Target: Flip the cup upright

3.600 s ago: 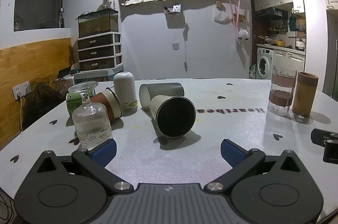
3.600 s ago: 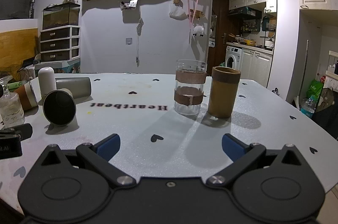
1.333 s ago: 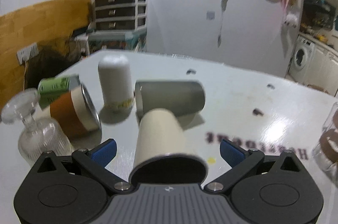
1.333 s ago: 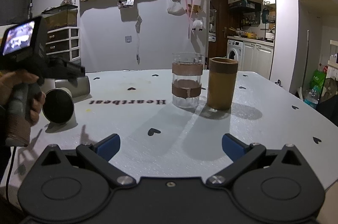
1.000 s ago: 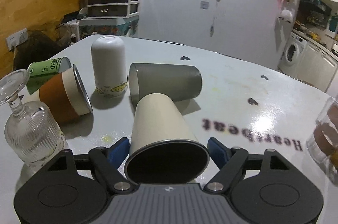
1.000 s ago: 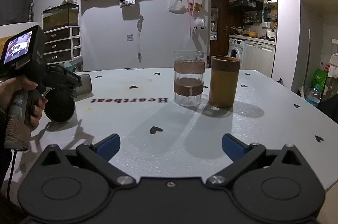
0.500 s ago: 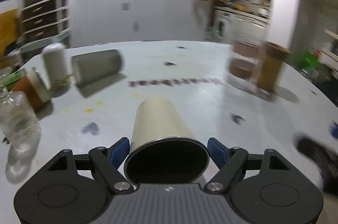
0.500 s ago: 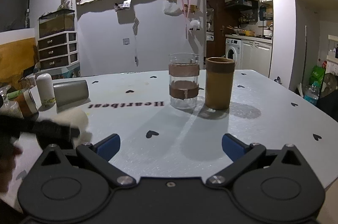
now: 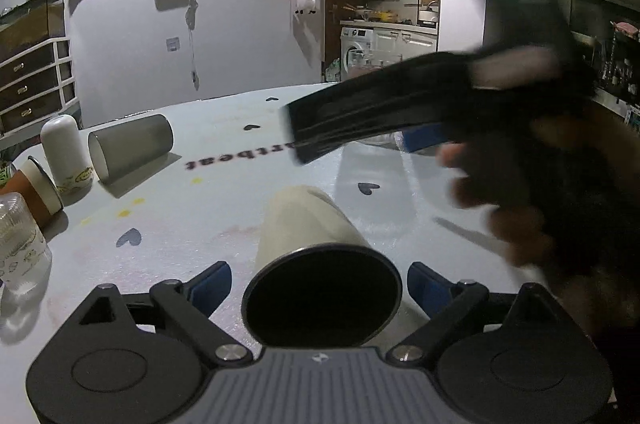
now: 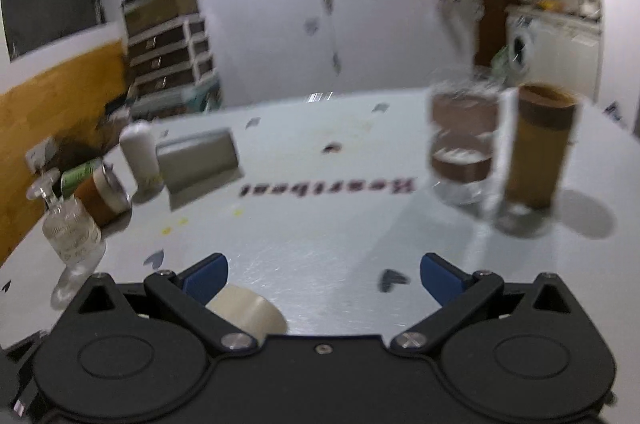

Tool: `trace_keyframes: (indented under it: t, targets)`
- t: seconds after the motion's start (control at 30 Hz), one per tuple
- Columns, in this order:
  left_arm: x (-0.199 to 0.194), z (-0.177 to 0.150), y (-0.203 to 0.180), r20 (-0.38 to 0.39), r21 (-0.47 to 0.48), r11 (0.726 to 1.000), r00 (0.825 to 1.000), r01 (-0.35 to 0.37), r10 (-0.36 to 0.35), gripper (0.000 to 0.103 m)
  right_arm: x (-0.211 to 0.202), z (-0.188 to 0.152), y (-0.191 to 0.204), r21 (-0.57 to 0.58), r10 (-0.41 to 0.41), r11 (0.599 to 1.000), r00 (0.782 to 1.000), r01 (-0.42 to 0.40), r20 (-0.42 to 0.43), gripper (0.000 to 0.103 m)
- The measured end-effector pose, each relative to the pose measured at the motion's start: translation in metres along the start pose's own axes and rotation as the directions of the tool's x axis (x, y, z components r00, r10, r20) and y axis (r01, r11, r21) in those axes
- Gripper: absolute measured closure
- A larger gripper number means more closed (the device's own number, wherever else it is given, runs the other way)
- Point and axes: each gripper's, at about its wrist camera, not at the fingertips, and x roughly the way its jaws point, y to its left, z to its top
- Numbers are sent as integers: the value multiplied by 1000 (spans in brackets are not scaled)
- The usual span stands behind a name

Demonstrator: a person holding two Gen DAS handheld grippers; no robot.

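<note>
While the cup point(image 9: 308, 236) lies on its side, it is flanked, untouched, by the parted left gripper point(image 9: 319, 282) | right gripper point(image 10: 323, 274): spread wide; nothing held | table point(image 9: 224, 208): white

Counted on the worktop point(image 10: 320, 236): seven drinking vessels and one bottle.

Four cups lie on their sides: cream cup point(image 9: 308, 228), grey cup point(image 9: 130, 146), orange-sleeved cup point(image 9: 30, 190), green cup point(image 10: 80, 173). Left of the grey cup stand one white tumbler point(image 9: 64, 152) and one glass bottle point(image 10: 70, 232); right of it, one banded glass point(image 10: 464, 148) and one bamboo cup point(image 10: 540, 148).
</note>
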Motion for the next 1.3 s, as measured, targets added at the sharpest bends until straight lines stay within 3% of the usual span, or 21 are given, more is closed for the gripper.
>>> trace_keyframes:
  t: [0.1, 0.2, 0.27, 0.37, 0.67, 1.03, 1.23, 1.3]
  targets:
    - [0, -4, 4, -11, -14, 1000, 1000, 10, -10, 8, 31, 7, 9, -18, 57, 998, 994, -59, -92, 0]
    - [-2, -8, 8, -14, -30, 999, 1000, 17, -18, 8, 57, 9, 17, -16, 119, 992, 974, -124, -193, 0]
    - [-6, -10, 13, -2, -44, 999, 1000, 14, -14, 7, 70, 6, 18, -13, 105, 994, 965, -111, -241, 0]
    - [-12, -14, 20, 6, -67, 997, 999, 33, -33, 6, 69, 1, 5, 26, 106, 994, 964, -103, -244, 0]
    - [-15, -25, 48, 0, -168, 986, 1000, -13, 13, 6, 17, -22, -47, 90, 64, 995, 974, -45, -219, 0]
    - [-6, -13, 71, 15, -264, 962, 997, -74, 81, 7, -33, -65, -55, 141, 128, 985, 970, -100, -208, 1]
    - [-22, -12, 62, 58, -251, 968, 998, -8, 23, 7, -42, -62, -50, 132, 155, 983, 969, -131, -191, 2]
    - [-24, -12, 55, 60, -239, 971, 998, 35, -21, 7, -43, -51, -54, 180, 215, 966, 961, -184, -175, 4]
